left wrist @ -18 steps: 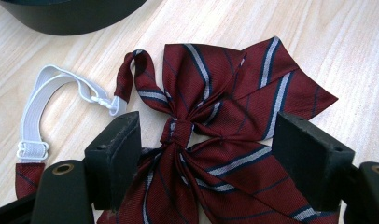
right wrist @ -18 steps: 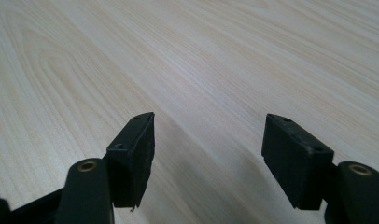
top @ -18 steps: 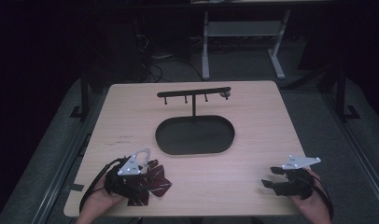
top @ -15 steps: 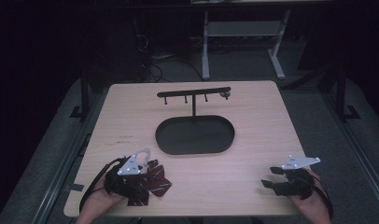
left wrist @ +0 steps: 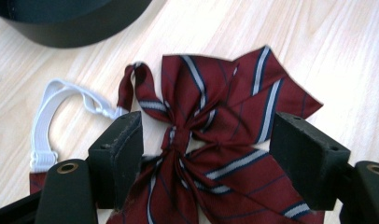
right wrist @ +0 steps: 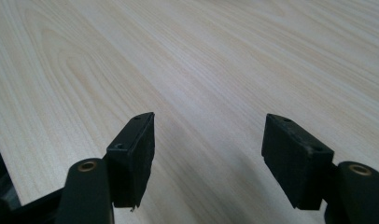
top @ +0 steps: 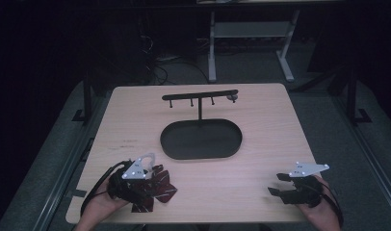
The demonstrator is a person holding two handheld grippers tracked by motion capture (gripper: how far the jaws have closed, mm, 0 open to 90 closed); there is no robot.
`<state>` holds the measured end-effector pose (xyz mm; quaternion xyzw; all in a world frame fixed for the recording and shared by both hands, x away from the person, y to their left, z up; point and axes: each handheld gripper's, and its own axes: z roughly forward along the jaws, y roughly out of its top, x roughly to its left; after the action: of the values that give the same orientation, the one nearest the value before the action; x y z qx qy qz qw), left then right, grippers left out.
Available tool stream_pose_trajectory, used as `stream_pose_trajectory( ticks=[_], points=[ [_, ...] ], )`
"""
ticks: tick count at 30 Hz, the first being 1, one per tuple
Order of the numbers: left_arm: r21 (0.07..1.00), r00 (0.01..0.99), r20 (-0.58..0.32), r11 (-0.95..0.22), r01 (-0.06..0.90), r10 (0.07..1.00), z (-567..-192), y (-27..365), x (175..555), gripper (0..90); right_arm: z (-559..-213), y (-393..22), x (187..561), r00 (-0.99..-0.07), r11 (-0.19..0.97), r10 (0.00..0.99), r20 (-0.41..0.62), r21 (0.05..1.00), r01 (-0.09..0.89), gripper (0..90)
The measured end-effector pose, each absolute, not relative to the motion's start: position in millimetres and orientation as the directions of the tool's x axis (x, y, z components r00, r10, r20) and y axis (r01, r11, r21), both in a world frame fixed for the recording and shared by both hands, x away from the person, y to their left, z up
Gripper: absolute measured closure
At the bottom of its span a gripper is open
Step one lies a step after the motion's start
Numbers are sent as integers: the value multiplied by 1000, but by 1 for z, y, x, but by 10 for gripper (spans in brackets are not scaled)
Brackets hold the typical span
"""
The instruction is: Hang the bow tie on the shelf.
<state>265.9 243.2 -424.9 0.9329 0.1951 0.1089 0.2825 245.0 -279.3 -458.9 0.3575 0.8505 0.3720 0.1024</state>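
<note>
Left gripper (left wrist: 206,144), jaws apart, is straddling the striped bow tie (left wrist: 215,135); closing squarely on its knot looks wisest. Right gripper (right wrist: 208,156) is idling, jaws apart.

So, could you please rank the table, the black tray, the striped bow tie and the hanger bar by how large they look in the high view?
1. Table, by far the largest.
2. Black tray.
3. Striped bow tie and hanger bar: unsure. The bar is longer but thin, and the left gripper covers part of the bow tie.

No text, label, brand, number or sign can be read on anything here.
</note>
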Motion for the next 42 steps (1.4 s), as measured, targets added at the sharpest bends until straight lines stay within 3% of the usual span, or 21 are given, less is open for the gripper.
stream_pose_trajectory(
  ticks=[16,25,38,42],
  points=[
    [497,919,132,-827,263,371,-398,241,299,359,-458,-277,243,-722,468,686,90,706,532,342],
    [491,920,89,-821,292,381,-395,249,319,386,-457,-276,241,-728,473,680,86,708,525,342],
    [423,911,58,-837,348,409,-405,254,356,548,-457,-272,241,-734,482,674,85,702,524,343],
    [405,901,57,-835,372,429,-411,255,363,547,-457,-271,241,-739,491,669,75,702,516,343]
  ],
)
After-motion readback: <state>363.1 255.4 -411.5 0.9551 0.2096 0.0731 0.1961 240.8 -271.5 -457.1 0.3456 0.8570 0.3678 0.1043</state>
